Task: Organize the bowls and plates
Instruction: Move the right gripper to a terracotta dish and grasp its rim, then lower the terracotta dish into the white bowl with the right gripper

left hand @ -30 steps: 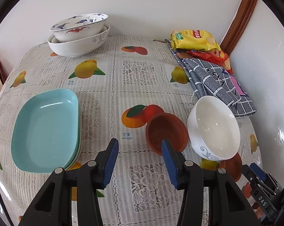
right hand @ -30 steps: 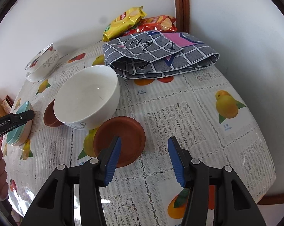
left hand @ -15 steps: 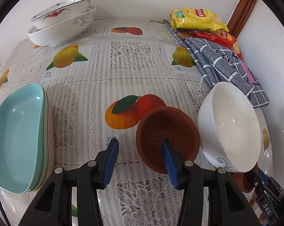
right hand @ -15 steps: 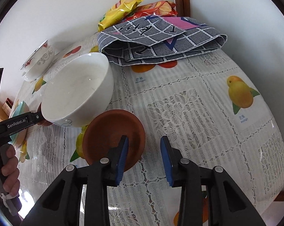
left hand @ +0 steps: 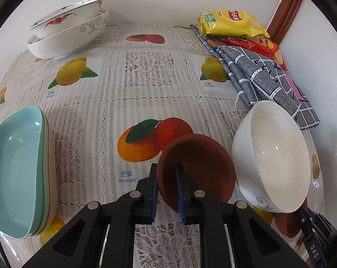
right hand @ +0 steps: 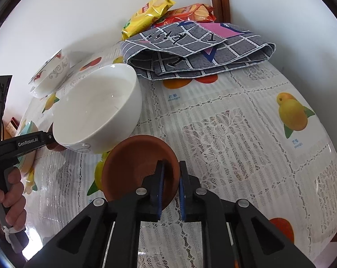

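My left gripper (left hand: 166,172) is shut on the near rim of a small brown clay dish (left hand: 197,167), which tilts up off the tablecloth. My right gripper (right hand: 171,169) is shut on the rim of a second brown clay dish (right hand: 137,163). A plain white bowl (left hand: 271,158) stands between the two dishes; it also shows in the right wrist view (right hand: 97,109). The left gripper's body (right hand: 18,144) shows at the left of the right wrist view. Stacked teal plates (left hand: 16,167) lie at the left. Two nested patterned bowls (left hand: 68,31) stand at the far left.
A folded grey checked cloth (left hand: 264,78) and snack bags, yellow (left hand: 228,22) and red (left hand: 258,44), lie at the far right by the wall. The table edge runs close on the right (right hand: 329,201). Open tablecloth (left hand: 146,89) lies in the middle.
Both grippers have moved forward and closed, each on the rim of a brown dish. The left dish is now tipped up.
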`<state>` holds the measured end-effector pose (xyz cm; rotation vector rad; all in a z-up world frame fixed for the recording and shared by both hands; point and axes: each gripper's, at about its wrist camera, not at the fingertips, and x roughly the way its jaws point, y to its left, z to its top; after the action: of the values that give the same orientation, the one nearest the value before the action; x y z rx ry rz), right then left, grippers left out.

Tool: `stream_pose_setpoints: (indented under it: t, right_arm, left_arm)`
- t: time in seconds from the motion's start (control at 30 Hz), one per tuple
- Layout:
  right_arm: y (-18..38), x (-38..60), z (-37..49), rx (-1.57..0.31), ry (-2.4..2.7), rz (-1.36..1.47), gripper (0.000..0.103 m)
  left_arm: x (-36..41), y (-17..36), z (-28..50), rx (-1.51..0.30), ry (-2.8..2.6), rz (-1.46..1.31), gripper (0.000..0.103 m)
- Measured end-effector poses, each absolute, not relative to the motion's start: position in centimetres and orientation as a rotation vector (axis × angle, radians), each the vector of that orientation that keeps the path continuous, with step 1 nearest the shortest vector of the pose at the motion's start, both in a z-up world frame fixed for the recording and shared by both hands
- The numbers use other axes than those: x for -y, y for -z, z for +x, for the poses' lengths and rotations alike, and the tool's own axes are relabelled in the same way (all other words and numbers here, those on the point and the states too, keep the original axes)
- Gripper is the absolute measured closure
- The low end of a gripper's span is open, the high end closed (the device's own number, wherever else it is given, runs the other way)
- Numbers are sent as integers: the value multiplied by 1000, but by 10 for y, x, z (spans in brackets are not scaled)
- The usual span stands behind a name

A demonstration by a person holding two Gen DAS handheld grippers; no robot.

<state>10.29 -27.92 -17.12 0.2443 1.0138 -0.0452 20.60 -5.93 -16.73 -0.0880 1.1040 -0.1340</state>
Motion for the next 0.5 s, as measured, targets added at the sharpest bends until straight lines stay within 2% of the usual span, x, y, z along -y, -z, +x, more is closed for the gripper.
stream_pose_setpoints:
  t: [0.17, 0.5]
  right_arm:
    - [161, 281, 94, -993, 45, 253, 94]
    - [128, 282, 82, -933, 64, 241, 94]
  left_arm:
    - [53, 162, 200, -1104, 148, -109, 95]
    - [43, 127, 181, -1040, 161, -121, 95]
